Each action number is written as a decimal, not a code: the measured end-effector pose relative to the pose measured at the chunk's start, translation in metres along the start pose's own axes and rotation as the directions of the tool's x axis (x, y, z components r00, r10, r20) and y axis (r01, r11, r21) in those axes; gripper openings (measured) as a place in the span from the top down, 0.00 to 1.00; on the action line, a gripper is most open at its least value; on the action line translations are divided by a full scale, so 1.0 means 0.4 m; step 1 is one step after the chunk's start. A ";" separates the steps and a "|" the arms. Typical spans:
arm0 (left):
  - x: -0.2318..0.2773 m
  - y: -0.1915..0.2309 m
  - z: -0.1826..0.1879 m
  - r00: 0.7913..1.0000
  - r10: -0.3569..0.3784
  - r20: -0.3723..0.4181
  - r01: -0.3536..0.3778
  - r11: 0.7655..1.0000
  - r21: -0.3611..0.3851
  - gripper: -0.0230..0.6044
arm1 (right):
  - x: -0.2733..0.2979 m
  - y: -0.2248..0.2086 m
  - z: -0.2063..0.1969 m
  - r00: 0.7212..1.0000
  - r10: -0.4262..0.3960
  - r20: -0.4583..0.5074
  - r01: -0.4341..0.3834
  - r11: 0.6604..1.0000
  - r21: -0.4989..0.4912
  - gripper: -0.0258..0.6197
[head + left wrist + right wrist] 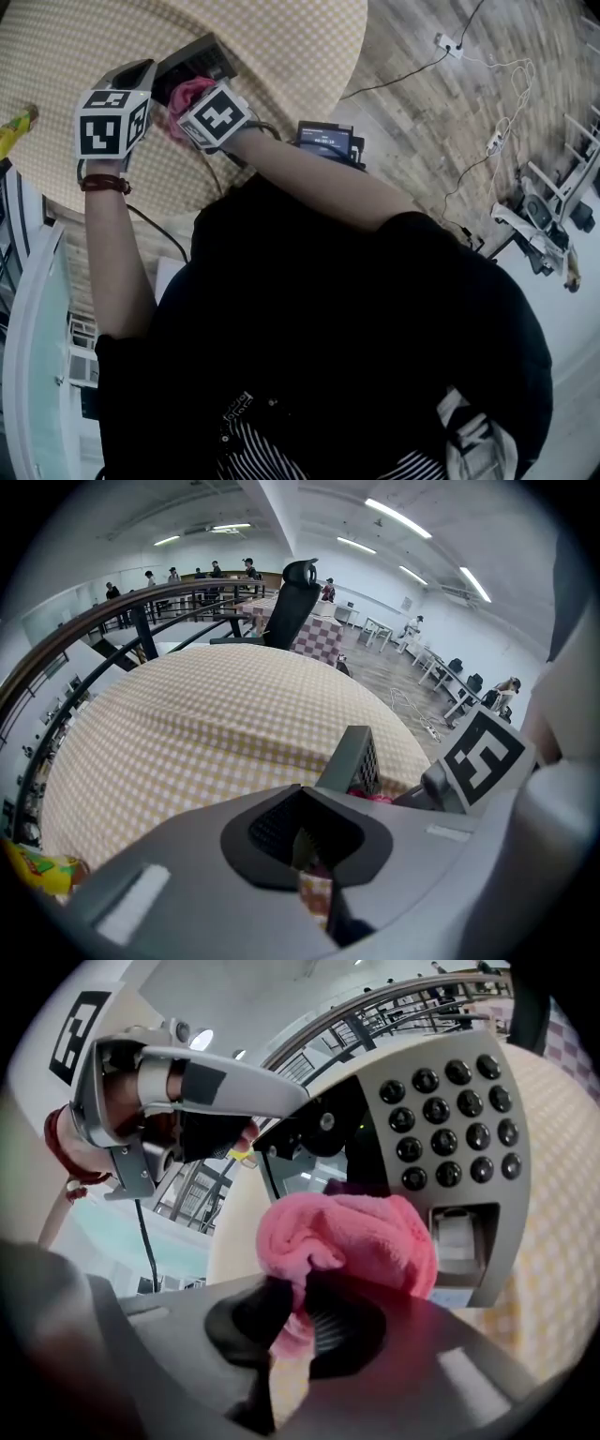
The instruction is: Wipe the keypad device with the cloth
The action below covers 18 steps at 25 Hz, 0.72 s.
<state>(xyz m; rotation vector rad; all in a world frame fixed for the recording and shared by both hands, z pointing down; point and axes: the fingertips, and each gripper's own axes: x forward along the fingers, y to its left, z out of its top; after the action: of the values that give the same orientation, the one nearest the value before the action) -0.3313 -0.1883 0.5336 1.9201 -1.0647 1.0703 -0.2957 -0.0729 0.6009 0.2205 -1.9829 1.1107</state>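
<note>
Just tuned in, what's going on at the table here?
The wiping is under way above the checked round table. The right tongs are shut on a bunched pink cloth, which is pressed against the face of the grey keypad device, just below its buttons. The left tongs look shut with nothing between them, close beside the device's edge. Whether they touch it is unclear.

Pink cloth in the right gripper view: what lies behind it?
The keypad device: its buttons show above the cloth, a slot beside it. The face under the cloth is hidden.
</note>
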 end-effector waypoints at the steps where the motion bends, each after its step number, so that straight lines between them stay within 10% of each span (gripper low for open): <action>1: 0.001 0.001 0.001 1.000 -0.001 0.002 0.001 1.000 -0.004 0.96 | -0.004 0.002 0.006 1.000 -0.008 0.005 0.008 1.000 -0.002 0.89; 8: 0.009 0.008 0.007 1.000 0.012 -0.008 -0.012 0.999 0.031 0.96 | -0.067 0.075 0.184 0.981 0.006 0.194 0.020 0.991 -0.129 0.89; 18: 0.019 0.016 0.008 0.999 0.026 -0.024 -0.025 0.999 0.043 0.96 | -0.035 0.053 0.155 0.984 0.071 0.166 -0.077 0.997 0.028 0.89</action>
<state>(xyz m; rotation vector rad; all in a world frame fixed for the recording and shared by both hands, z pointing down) -0.3336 -0.1963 0.5399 1.9274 -1.0630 1.1361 -0.3332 -0.1115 0.5611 0.2661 -2.1343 1.2086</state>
